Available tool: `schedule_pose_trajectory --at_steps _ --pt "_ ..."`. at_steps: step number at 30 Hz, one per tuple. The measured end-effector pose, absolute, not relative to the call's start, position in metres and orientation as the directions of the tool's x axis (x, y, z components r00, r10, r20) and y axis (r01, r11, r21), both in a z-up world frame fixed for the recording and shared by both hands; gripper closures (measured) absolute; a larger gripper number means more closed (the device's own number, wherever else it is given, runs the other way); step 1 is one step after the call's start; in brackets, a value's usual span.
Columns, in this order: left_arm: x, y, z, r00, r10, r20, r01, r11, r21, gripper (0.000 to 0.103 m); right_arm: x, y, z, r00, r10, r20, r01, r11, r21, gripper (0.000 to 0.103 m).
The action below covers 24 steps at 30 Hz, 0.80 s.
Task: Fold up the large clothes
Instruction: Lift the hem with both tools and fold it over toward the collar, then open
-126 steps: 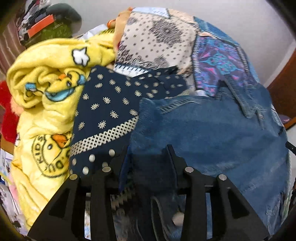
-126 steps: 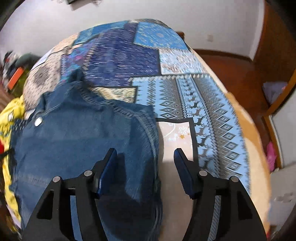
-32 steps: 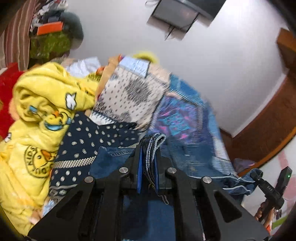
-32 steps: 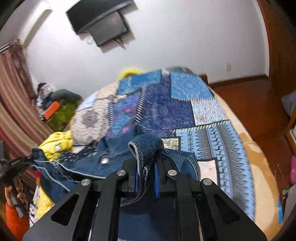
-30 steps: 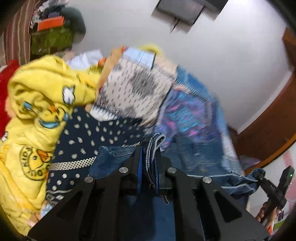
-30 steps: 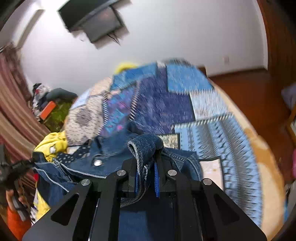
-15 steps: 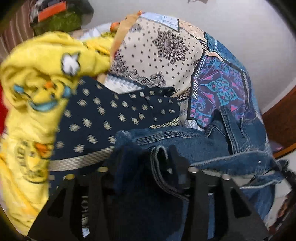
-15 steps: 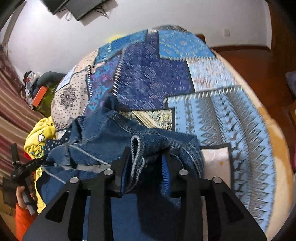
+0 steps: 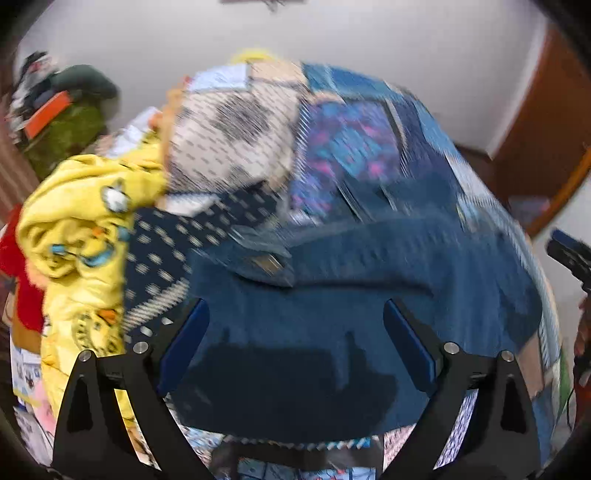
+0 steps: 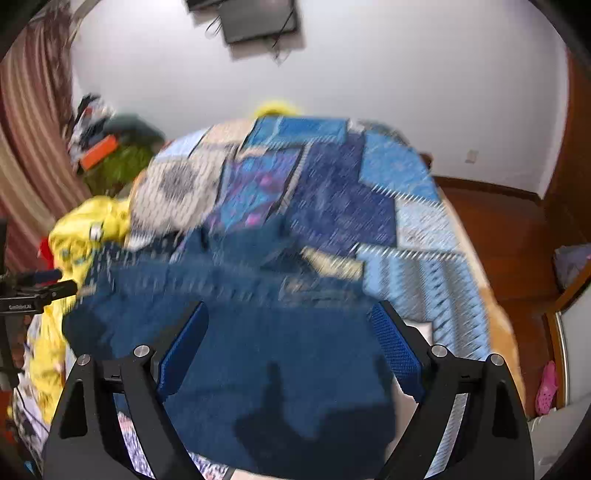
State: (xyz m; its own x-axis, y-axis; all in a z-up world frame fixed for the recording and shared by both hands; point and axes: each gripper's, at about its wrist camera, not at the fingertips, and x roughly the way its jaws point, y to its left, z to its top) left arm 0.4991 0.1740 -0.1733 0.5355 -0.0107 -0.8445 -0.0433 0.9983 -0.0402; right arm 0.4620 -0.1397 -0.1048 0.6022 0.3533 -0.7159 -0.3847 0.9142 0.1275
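Note:
A blue denim jacket (image 9: 332, 302) lies folded over on the patchwork bedspread (image 9: 347, 147); it also shows in the right wrist view (image 10: 280, 332). My left gripper (image 9: 295, 339) is open and empty above the jacket's near left part. My right gripper (image 10: 291, 339) is open and empty above the jacket's near right part. Both views are motion-blurred. The jacket's collar end points away from me.
A yellow cartoon blanket (image 9: 85, 236) and a navy dotted garment (image 9: 177, 251) lie at the left of the jacket. A cluttered pile (image 10: 110, 155) sits by the wall. A wall-mounted TV (image 10: 258, 18) hangs above. Wooden floor (image 10: 509, 229) lies at the right of the bed.
Both grippers were shut on denim edges and held the jacket up; they lowered it onto the bed, opened and let go. Both now draw back above it.

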Motion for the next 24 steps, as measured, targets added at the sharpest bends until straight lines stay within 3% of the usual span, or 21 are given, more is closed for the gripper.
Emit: schedule_pose_trajectory --at_steps 8,20,24 --pt "0.526 0.150 -0.233 0.459 -0.005 -0.889 -0.031 0.999 -0.021 0.007 0.449 -0.089 -0.167 0.464 0.381 -0.800 -0.471 0.871 0.142 0.015" --pt "0.550 0.272 -0.266 0.423 0.088 -0.902 -0.455 0.881 -0.128 0.008 0.461 -0.096 -0.190 0.466 0.361 -0.808 -0.450 0.883 0.135 0.009" --pt "0.532 0.281 -0.260 0.426 0.076 -0.901 -0.428 0.895 -0.127 0.008 0.449 -0.093 -0.190 0.474 0.349 -0.809 -0.505 0.860 0.075 0.009"
